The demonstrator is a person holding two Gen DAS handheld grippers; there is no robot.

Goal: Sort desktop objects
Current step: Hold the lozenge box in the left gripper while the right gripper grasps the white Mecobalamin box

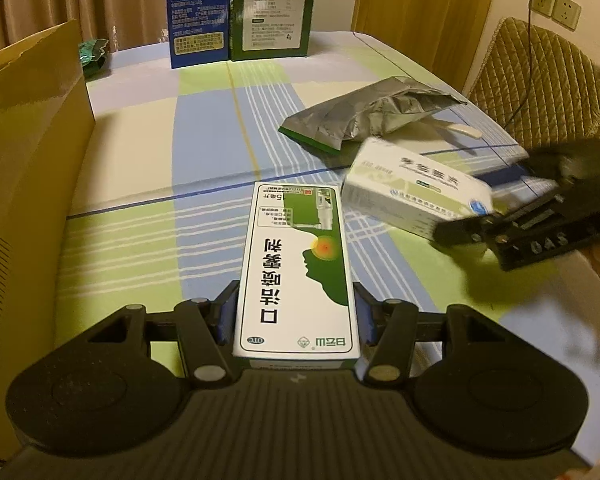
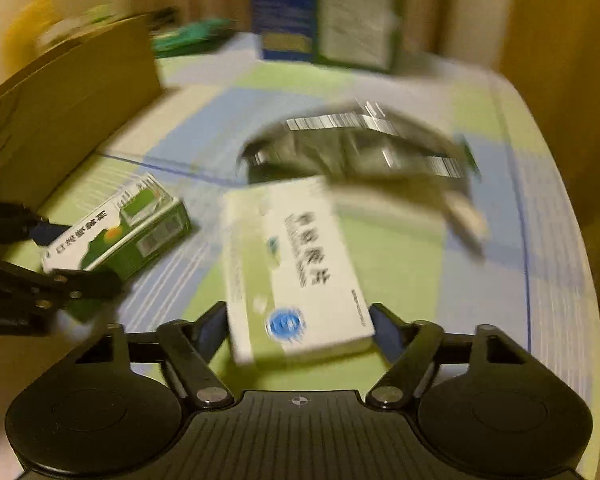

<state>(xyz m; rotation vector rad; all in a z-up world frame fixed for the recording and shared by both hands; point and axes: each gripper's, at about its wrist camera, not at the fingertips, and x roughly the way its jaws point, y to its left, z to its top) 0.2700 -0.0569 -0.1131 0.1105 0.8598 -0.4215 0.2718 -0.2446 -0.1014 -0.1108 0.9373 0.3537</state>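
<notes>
My left gripper (image 1: 296, 296) is shut on a long white-and-green spray box (image 1: 296, 264), its pads pressing both long sides low over the checked tablecloth (image 1: 140, 184). The same box (image 2: 112, 236) and left gripper (image 2: 76, 256) show at the left of the blurred right wrist view. A white medicine box with a blue round logo (image 2: 296, 264) fills the gap between the pads of my right gripper (image 2: 300, 316), which touch its two sides. From the left wrist, that box (image 1: 412, 192) looks tilted, with the right gripper (image 1: 496, 200) at its right end.
A tall cardboard box (image 1: 32, 160) walls off the left side. A blue carton (image 1: 198, 12) and a green carton (image 1: 274, 8) stand at the back. A crumpled silver foil bag (image 1: 364, 116) lies behind the white box, a green packet (image 1: 94, 56) back left, a quilted chair (image 1: 540, 72) right.
</notes>
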